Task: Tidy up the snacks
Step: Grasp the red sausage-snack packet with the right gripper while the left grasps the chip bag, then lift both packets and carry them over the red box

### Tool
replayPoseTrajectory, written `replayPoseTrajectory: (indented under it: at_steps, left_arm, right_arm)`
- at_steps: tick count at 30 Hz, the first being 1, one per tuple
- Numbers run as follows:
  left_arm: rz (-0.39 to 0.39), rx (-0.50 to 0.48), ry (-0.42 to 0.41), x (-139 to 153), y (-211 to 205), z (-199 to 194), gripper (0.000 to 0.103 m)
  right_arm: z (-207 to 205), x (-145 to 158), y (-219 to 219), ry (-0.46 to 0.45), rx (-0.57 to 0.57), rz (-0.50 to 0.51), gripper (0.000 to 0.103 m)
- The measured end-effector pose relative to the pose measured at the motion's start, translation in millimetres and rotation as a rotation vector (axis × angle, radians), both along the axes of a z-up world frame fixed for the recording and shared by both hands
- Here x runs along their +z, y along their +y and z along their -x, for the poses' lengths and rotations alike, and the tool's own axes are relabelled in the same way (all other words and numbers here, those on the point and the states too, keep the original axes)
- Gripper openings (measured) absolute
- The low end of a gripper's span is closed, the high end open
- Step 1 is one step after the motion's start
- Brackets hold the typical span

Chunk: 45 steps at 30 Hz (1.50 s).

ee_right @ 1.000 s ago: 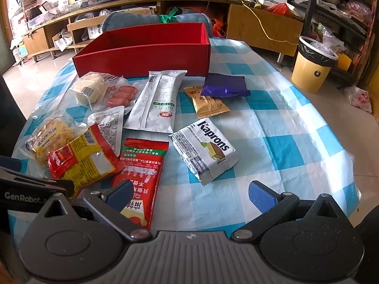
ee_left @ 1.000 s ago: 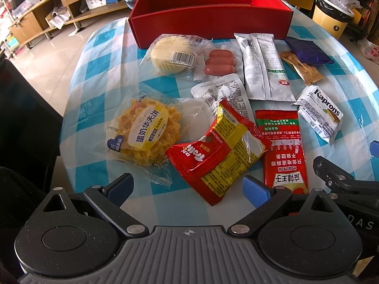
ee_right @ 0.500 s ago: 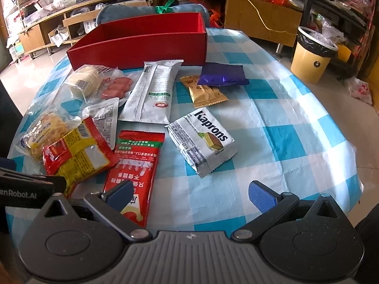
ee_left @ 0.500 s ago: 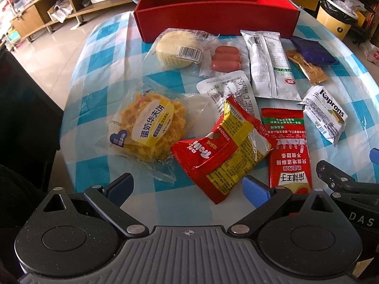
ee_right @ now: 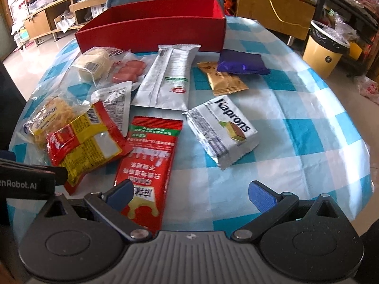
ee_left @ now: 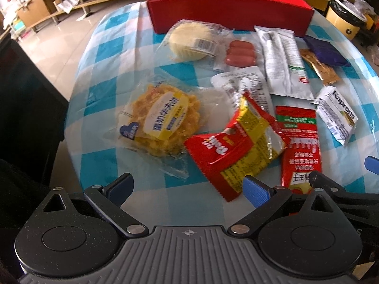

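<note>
Left claw [ee_left: 187,188] spread wide, empty, low over the worktop [ee_left: 99,108] edge; red-yellow snack bag [ee_left: 236,151] just ahead, round yellow cake [ee_left: 163,120] beside it. Right claw [ee_right: 189,194] also spread, empty, its left finger above the long red packet [ee_right: 148,161]. Kaprons wafer [ee_right: 221,130] further out. Red box [ee_right: 154,35] at the far side.

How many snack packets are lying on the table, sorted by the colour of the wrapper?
Clear wrappers: 3, the waffle cake, pale round cake and sausages.
White or silver: 3, the long sachet, Kaprons wafer and small printed packet.
Red: 2, the red-and-yellow bag and flat red packet.
Gold: 1.
Purple: 1.
Total: 10.
</note>
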<state>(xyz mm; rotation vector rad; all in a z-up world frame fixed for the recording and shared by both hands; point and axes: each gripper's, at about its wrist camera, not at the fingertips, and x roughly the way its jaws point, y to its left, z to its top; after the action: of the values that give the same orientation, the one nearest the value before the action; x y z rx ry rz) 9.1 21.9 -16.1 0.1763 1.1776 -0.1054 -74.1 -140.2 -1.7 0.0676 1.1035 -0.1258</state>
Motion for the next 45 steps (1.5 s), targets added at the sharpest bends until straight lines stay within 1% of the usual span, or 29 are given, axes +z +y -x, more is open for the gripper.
replayPoseTrajectory:
  at_steps: [3,7,9,10,16,19,21,22,23,25,27,30,31,32,35,38,41,43,45]
  left_arm:
    - [-0.002,0.026,-0.001,0,7,-3,0.100]
    - [0.003,0.099,-0.045,8,26,-9,0.100]
    - [0.020,0.121,-0.038,8,33,-12,0.100]
    - [0.028,0.122,-0.030,7,34,-13,0.100]
    - [0.043,0.098,-0.021,4,35,-15,0.100]
    - [0.052,0.076,-0.011,4,33,-13,0.100]
    - [0.055,0.060,-0.013,4,32,-12,0.100]
    - [0.054,0.053,-0.018,4,31,-11,0.100]
    - [0.053,0.046,-0.023,5,30,-11,0.100]
    - [0.054,0.032,-0.029,6,28,-11,0.100]
    - [0.061,0.018,-0.033,8,26,-11,0.101]
    - [0.066,-0.045,-0.039,9,17,-11,0.101]
    - [0.061,-0.081,-0.044,10,12,-11,0.101]
    - [0.051,-0.121,-0.046,10,5,-10,0.101]
    - [-0.005,-0.274,-0.041,4,-20,-9,0.100]
    - [-0.059,-0.397,-0.036,-3,-41,-10,0.099]
    - [-0.102,-0.525,-0.037,-8,-56,-10,0.097]
    - [-0.113,-0.599,-0.024,-13,-61,-9,0.098]
    - [-0.118,-0.651,0.018,-23,-68,-7,0.096]
  right_arm:
    - [-7,-5,8,0.014,0.028,0.004,0.100]
    - [-17,-13,25,0.034,0.089,0.007,0.099]
    - [-23,-18,29,0.047,0.091,0.003,0.099]
    - [-28,-22,30,0.066,0.092,0.004,0.100]
    - [-29,-24,29,0.071,0.106,0.003,0.100]
    - [-36,-22,27,0.099,0.161,0.004,0.100]
    - [-39,-18,23,0.087,0.182,0.004,0.089]
    - [-41,-16,22,0.084,0.204,0.000,0.079]
    - [-43,-14,22,0.080,0.224,-0.001,0.065]
    - [-46,-9,23,0.070,0.269,0.027,0.051]
    - [-49,-7,19,0.083,0.292,0.042,0.050]
    - [-51,-6,8,0.085,0.304,0.078,0.049]
    - [-51,-6,5,0.083,0.305,0.081,0.049]
    - [-52,-7,1,0.084,0.303,0.061,0.050]
    - [-53,-8,-5,0.082,0.303,0.027,0.050]
    - [-54,-8,-11,0.077,0.299,-0.003,0.052]
    - [-54,-10,-12,0.081,0.329,0.003,0.057]
    - [-55,-11,-12,0.077,0.335,0.000,0.060]
    - [-58,-12,-12,0.076,0.338,-0.005,0.068]
